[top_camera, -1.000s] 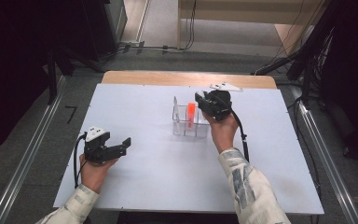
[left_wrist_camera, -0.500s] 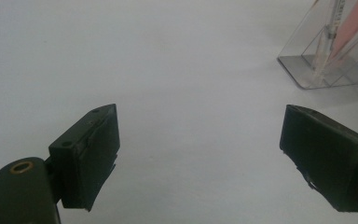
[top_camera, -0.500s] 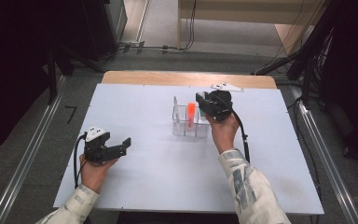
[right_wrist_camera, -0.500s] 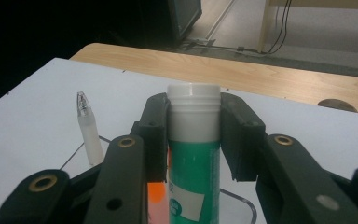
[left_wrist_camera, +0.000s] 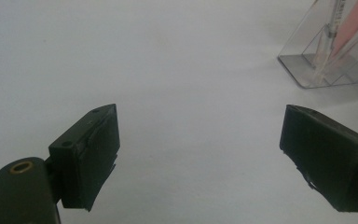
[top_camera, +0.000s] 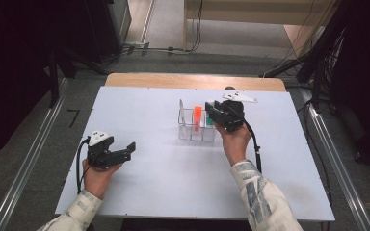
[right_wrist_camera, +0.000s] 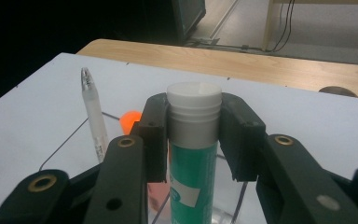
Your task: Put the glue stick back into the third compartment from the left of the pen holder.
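Green tube [right_wrist_camera: 193, 172] with a white cap [right_wrist_camera: 194, 95] stands upright between my right gripper [right_wrist_camera: 193, 135] pads, which clamp it just under the cap, above the clear organizer [top_camera: 196, 126]. A pale label patch on the tube shows no readable writing. An orange tube [top_camera: 197, 114] sits at 9 o'clock from mine, and a clear pen [right_wrist_camera: 93, 109] beyond. My left gripper [left_wrist_camera: 200, 154] rests at the table's [top_camera: 164, 168] 8 o'clock, jaws wide apart, holding nothing.

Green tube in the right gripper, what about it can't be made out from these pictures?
- Green tube: bottom end cut off by the right gripper view's lower edge, so seating unclear.
- Its label: partly behind a jaw, too small.
- In the high view the right gripper covers it.
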